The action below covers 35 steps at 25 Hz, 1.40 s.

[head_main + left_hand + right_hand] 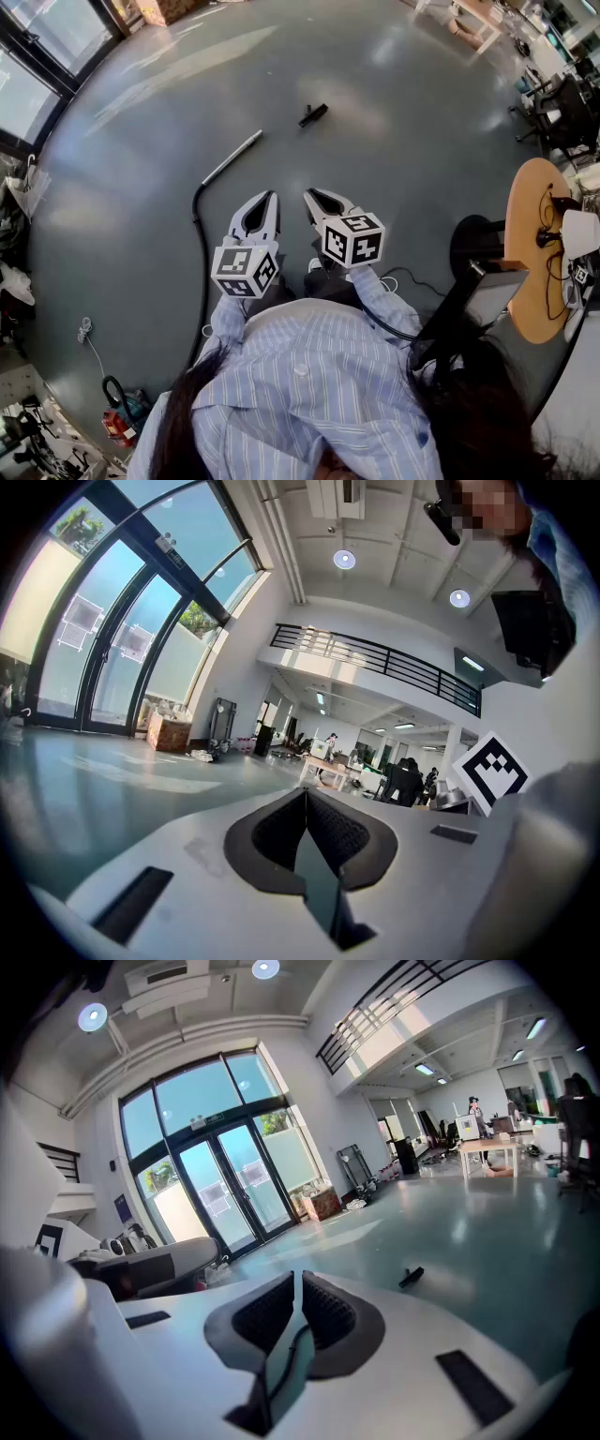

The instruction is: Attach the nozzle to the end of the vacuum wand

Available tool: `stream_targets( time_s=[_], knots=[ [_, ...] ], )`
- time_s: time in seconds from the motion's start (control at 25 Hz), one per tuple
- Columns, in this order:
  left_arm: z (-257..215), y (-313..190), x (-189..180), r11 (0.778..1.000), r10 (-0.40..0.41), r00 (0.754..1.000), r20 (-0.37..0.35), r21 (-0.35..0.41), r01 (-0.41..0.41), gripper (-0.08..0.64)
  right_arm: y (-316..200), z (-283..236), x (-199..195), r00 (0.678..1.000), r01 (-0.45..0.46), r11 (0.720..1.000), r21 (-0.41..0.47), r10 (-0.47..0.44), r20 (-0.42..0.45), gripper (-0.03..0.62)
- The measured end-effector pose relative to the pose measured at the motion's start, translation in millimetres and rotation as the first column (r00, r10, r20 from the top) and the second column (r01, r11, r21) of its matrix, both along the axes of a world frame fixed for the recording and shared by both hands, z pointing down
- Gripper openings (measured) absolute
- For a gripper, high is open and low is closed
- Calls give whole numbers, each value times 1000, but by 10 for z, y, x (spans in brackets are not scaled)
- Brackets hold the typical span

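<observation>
A small black nozzle (313,114) lies on the grey floor ahead of me; the right gripper view also has the nozzle (411,1278), lying right of the jaws. A silver vacuum wand (232,157) lies to its left, joined to a black hose (200,253) that curves back toward me. Both grippers hover side by side above the floor, well short of both parts. My left gripper (271,195) (305,792) is shut and empty. My right gripper (308,195) (298,1277) is shut to a thin slit, holding nothing.
A round wooden table (530,253) with cables and a dark chair stands at the right. A red and teal vacuum body (117,412) and a white cord (89,336) lie at the lower left. Glass doors (37,66) line the upper left; desks stand far off.
</observation>
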<state>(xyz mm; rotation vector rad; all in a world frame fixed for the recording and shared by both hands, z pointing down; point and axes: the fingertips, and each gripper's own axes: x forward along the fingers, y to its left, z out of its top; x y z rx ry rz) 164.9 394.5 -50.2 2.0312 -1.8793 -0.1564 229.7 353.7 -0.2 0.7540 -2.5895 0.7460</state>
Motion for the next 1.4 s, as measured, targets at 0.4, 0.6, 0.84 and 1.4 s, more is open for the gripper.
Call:
stream_targets(
  time_s=[0.4, 0.6, 0.84, 1.4],
  knots=[
    [30, -44, 189, 1000, 3, 1000, 7, -1, -3, 6, -71, 59, 141, 1000, 4, 1000, -9, -4, 0, 32],
    [18, -109, 123, 1000, -14, 1000, -1, -1, 14, 6, -185, 65, 131, 1000, -20, 1000, -24, 20, 13, 32],
    [30, -255, 125, 999, -38, 999, -19, -6, 38, 6, -386, 89, 199, 1000, -26, 999, -28, 26, 9, 34],
    [107, -637, 467, 994, -110, 993, -39, -7, 110, 6, -831, 200, 607, 999, 30, 998, -57, -29, 32, 32]
  ],
)
